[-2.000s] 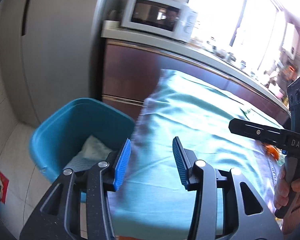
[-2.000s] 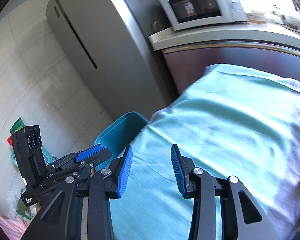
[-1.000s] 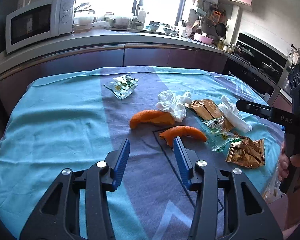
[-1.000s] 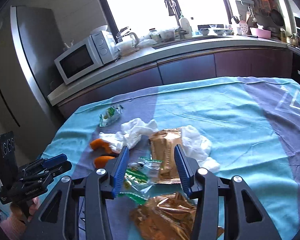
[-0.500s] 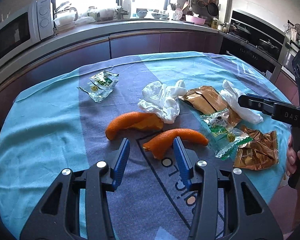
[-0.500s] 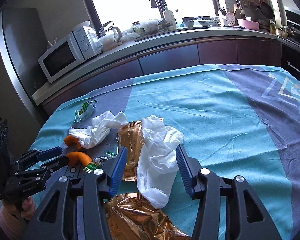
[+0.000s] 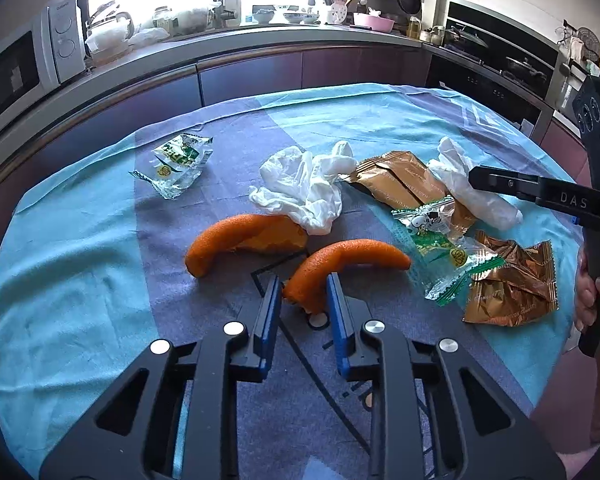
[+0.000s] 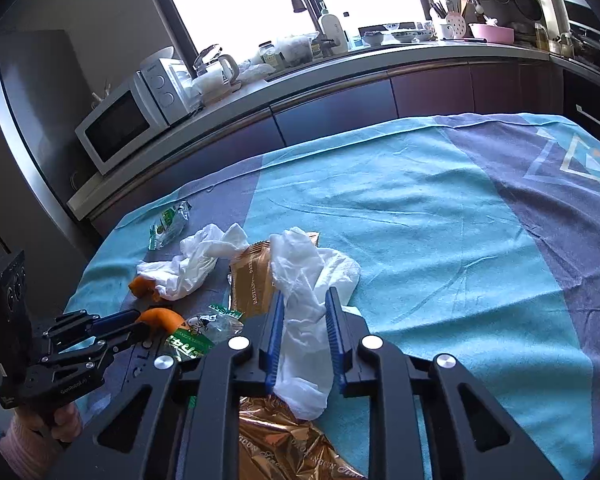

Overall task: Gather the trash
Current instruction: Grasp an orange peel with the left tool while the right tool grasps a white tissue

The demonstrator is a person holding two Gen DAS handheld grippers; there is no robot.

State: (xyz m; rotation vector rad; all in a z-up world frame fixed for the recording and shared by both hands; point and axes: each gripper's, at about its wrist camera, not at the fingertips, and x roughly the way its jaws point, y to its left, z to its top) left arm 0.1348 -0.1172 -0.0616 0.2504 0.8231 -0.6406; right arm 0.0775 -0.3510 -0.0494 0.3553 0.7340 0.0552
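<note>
Straddling the near end of a curved orange peel strip (image 7: 340,264), the left gripper (image 7: 303,300) is standing narrowly parted; the right gripper (image 8: 303,320) is bracketing a crumpled white tissue (image 8: 304,280), pads apparently touching it, on the teal-and-purple tablecloth (image 8: 440,240).

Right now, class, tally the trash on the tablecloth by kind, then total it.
Orange peels: 2
White tissues: 2
Brown wrappers: 2
Clear green wrappers: 2
Total: 8
</note>
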